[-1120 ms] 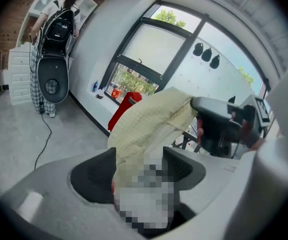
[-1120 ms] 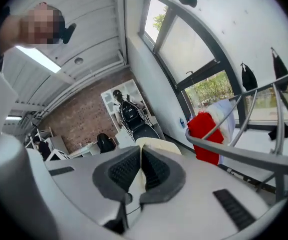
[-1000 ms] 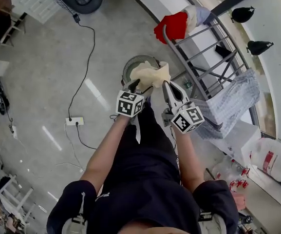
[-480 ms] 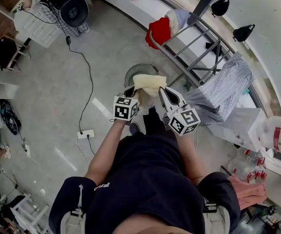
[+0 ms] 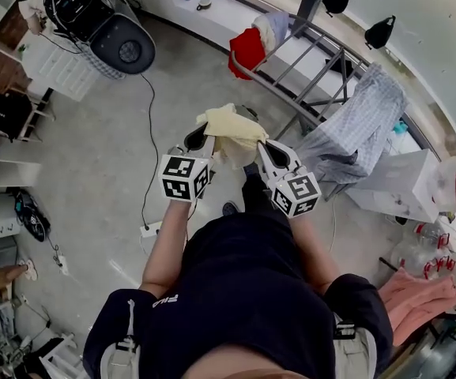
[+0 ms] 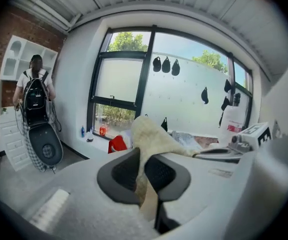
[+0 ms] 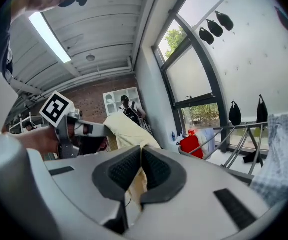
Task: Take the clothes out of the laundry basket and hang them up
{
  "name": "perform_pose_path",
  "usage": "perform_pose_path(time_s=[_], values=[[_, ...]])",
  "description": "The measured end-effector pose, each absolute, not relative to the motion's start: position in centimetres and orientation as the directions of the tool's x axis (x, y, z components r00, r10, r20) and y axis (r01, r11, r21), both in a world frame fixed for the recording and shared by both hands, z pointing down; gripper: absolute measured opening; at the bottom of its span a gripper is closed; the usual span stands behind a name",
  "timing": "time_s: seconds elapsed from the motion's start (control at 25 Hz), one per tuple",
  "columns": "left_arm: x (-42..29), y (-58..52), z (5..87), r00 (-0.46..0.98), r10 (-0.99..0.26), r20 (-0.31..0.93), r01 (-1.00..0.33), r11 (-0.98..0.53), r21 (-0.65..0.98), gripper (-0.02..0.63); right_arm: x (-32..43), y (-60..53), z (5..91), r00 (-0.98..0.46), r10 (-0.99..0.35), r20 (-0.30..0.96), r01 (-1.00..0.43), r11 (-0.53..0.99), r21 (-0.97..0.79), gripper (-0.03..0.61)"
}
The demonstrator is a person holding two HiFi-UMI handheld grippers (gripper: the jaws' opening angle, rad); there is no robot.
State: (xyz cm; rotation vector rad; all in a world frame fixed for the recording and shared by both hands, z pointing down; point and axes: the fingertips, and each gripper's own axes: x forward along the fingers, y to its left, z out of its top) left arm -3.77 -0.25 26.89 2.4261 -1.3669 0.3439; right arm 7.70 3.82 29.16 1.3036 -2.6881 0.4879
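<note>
Though it bunches, cloth (image 5: 231, 129) (cream) seemingly spans sideways.

Two grippers, left gripper (image 5: 198, 139) and right gripper (image 5: 265, 148); one cream cloth (image 5: 229, 127); one drying rack (image 5: 322, 35); three garments (image 5: 354, 133) on it.

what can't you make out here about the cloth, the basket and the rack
- Cream cloth: what garment it is; bunched between the left tool, whose jaws have just closed on it, and the right tool in the head view, cropped by the jaws in both gripper views.
- Laundry basket: its contents; the cloth covers it in the head view.
- Drying rack: bars under the checked garment, head view.
</note>
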Motion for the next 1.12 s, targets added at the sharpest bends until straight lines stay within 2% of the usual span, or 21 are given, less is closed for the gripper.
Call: perform_pose_path(time_s=[0.16, 0.24, 0.4, 0.56, 0.76, 0.84, 1.0, 1.12], values=[[-2.8, -0.4, 23.3, 0.533, -0.785, 0.316, -0.843, -0.523, 0.124, 0.032, 7.2, 3.9, 28.5, -0.636, -0.746, 0.197, -0.769, 0.589, -0.249, 0.027], [-2.6, -0.9, 22.0, 0.539, -0.788, 0.299, -0.841, -0.525, 0.134, 0.031, 7.0, 3.9, 28.4, -0.651, -0.736, 0.187, -0.755, 0.603, -0.257, 0.082], [-1.7, -1.3, 19.6, 0.557, -0.779, 0.288, -0.828, -0.545, 0.127, 0.032, 7.3, 4.1, 28.0, -0.66, -0.733, 0.169, -0.746, 0.61, -0.269, 0.15], [-0.3, -1.6, 18.7, 0.568, -0.77, 0.291, -0.82, -0.562, 0.111, 0.032, 7.9, 4.3, 27.7, -0.65, -0.749, 0.127, -0.747, 0.6, -0.286, 0.175], [-1.1, -2.1, 17.4, 0.562, -0.79, 0.246, -0.827, -0.536, 0.167, 0.032, 8.8, 6.0, 26.6, -0.667, -0.744, 0.04, -0.727, 0.637, -0.256, 0.179], [-1.9, -2.0, 16.0, 0.567, -0.796, 0.211, -0.823, -0.536, 0.19, 0.032, 9.4, 6.6, 27.9, -0.659, -0.749, 0.069, -0.732, 0.618, -0.287, 0.179], [-2.9, -1.8, 12.5, 0.577, -0.804, 0.147, -0.813, -0.546, 0.203, 0.032, 8.9, 7.0, 32.2, -0.661, -0.72, 0.214, -0.741, 0.581, -0.336, 0.185], [-3.1, -1.7, 10.4, 0.577, -0.809, 0.111, -0.809, -0.547, 0.214, 0.032, 7.4, 6.5, 35.6, -0.672, -0.677, 0.301, -0.737, 0.57, -0.363, 0.228]])
